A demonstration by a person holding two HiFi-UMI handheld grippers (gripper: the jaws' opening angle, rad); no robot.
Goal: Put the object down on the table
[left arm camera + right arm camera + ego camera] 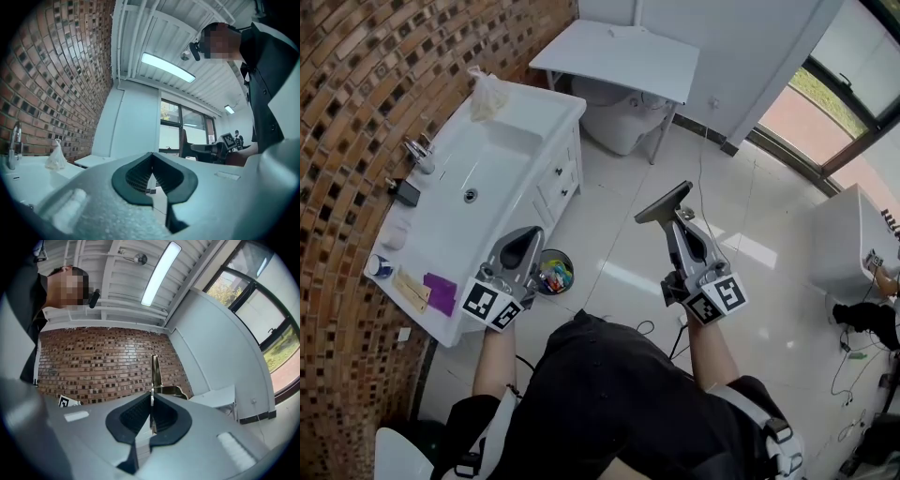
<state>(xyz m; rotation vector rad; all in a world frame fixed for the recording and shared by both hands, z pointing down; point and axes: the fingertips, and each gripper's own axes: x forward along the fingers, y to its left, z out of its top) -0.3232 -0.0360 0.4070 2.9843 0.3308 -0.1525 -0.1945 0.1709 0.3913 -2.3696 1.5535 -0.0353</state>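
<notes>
A: Left gripper [151, 159] close in, fingers pressed together, nothing in them. Right gripper [151, 401] is clamped on the squeegee [664, 202], held over the floor.

B: Not down yet, then. The white tabletop [619, 58] sits well ahead, so the carry and the release are both left.

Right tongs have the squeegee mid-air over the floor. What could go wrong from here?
The right tongs pinch the squeegee only by its thin handle, so the wide head may swivel or slip onto the floor. The table stands far ahead by the toilet; a long reach could knock the blade on its edge.
</notes>
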